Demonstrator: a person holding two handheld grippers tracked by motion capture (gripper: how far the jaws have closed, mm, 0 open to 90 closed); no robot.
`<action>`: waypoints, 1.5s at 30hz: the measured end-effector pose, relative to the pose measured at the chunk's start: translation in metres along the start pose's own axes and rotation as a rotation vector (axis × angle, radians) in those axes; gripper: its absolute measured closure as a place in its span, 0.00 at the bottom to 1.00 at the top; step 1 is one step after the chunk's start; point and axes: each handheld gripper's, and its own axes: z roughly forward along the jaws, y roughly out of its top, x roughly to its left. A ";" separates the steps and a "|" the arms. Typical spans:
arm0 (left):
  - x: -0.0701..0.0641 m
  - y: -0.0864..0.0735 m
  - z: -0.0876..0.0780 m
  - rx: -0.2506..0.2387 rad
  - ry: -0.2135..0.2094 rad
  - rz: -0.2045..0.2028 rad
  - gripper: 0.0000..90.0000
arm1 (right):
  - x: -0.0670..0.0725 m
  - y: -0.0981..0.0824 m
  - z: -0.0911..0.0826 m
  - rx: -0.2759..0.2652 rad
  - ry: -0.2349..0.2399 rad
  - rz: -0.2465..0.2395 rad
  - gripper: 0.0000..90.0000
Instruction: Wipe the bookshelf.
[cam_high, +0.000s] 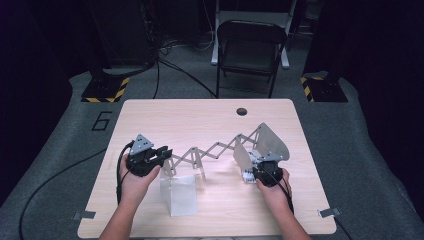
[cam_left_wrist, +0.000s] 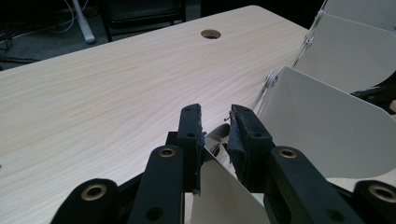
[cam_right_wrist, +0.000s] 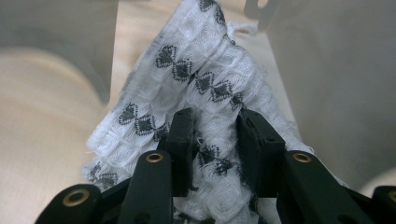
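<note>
A metal scissor rack (cam_high: 210, 150) lies stretched across the table. Its right end carries two rounded grey plates (cam_high: 272, 142), also in the left gripper view (cam_left_wrist: 327, 135). A white cloth with black diamond marks (cam_right_wrist: 196, 70) sits between those plates (cam_right_wrist: 336, 70), and part of it pokes out below them (cam_high: 248, 175). My right gripper (cam_right_wrist: 215, 121) reaches into the cloth. Its jaws stand apart with loose, puffy folds between them. My left gripper (cam_high: 165, 152) is at the rack's left end, with its jaws (cam_left_wrist: 215, 121) closed on the edge of the pale end plate (cam_left_wrist: 210, 196).
The pale end plate (cam_high: 178, 195) reaches down toward the table's near edge. A cable hole (cam_high: 242, 111) is at the table's far side, and a dark folding chair (cam_high: 250, 47) stands beyond it. Cables trail off the left edge of the wooden table (cam_high: 150, 115).
</note>
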 end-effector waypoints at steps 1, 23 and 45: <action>0.000 0.000 0.000 -0.002 -0.001 -0.003 0.83 | 0.001 0.001 0.002 0.000 -0.007 0.001 0.74; 0.001 -0.001 0.000 -0.007 -0.005 -0.010 0.83 | -0.007 -0.028 -0.028 -0.094 0.042 0.003 0.46; 0.000 -0.002 0.000 -0.009 0.002 -0.005 0.82 | -0.007 -0.031 -0.017 -0.017 -0.005 0.030 0.28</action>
